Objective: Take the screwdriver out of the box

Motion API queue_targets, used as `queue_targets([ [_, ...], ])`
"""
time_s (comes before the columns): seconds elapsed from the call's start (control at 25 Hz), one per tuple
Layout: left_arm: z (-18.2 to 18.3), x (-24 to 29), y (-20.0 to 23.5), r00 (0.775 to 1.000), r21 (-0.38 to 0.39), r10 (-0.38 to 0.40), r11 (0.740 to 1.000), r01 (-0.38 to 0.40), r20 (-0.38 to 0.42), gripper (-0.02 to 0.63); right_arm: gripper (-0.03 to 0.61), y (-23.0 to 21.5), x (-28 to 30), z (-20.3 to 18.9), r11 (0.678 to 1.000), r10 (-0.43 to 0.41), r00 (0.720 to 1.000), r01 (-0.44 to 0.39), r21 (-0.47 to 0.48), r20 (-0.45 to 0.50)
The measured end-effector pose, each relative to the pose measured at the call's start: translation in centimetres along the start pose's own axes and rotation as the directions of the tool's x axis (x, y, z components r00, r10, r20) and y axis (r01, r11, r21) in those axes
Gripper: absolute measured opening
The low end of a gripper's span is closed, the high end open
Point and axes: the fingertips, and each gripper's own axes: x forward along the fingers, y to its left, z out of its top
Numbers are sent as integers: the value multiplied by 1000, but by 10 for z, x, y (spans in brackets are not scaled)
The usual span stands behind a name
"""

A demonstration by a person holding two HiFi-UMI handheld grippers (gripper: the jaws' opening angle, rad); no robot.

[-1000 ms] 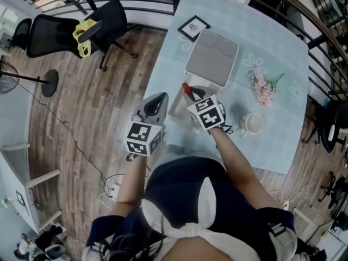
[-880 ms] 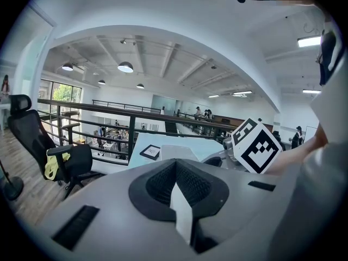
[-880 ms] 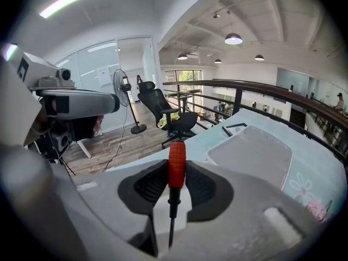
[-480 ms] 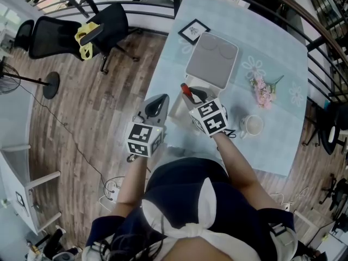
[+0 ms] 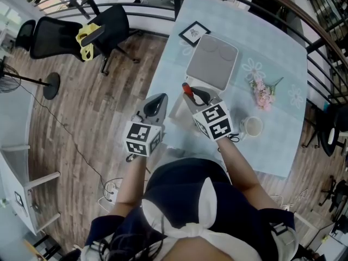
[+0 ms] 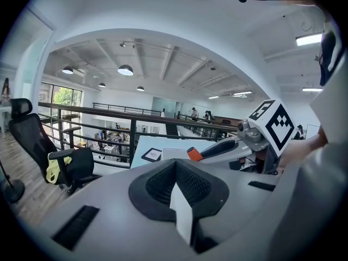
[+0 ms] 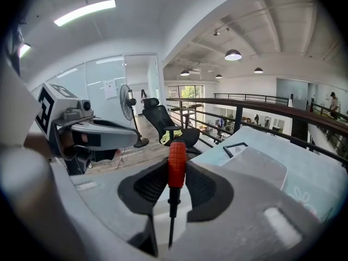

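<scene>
A screwdriver with a red handle [image 7: 176, 165] and a thin black shaft stands upright between the pads of my right gripper [image 7: 176, 182], which is shut on it. In the head view the red handle [image 5: 187, 88] sticks out past the right gripper [image 5: 194, 97], above the white box [image 5: 176, 109], whose grey lid [image 5: 213, 60] lies open behind it. My left gripper [image 5: 158, 100] hovers left of the box off the table's edge, its jaws together and nothing in them. The left gripper view shows those pads [image 6: 163, 182] meeting at the tip, with the right gripper [image 6: 217, 148] and the screwdriver's handle [image 6: 194, 154] beyond.
On the pale blue tablecloth [image 5: 272, 48] are a white mug [image 5: 252, 125], pink flowers [image 5: 262, 89] and a small framed picture [image 5: 194, 28]. A black office chair [image 5: 81, 31] and a fan stand [image 5: 46, 83] are on the wooden floor at left. A railing runs behind the table.
My right gripper has risen with the screwdriver in it, its marker cube now larger and nearer the person. The left gripper has stayed put.
</scene>
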Motion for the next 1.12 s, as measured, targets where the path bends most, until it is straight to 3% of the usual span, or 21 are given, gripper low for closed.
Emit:
queue_targets([
  [0.76, 15, -4, -9, 999, 0, -13, 1000, 13, 41, 17, 98, 9, -39, 35, 1000, 10, 990, -14, 27, 137],
  [1.12, 9, -4, -16, 1000, -5, -24, 1000, 24, 19, 17, 98, 11, -57, 44, 1000, 15, 980, -18, 15, 199],
])
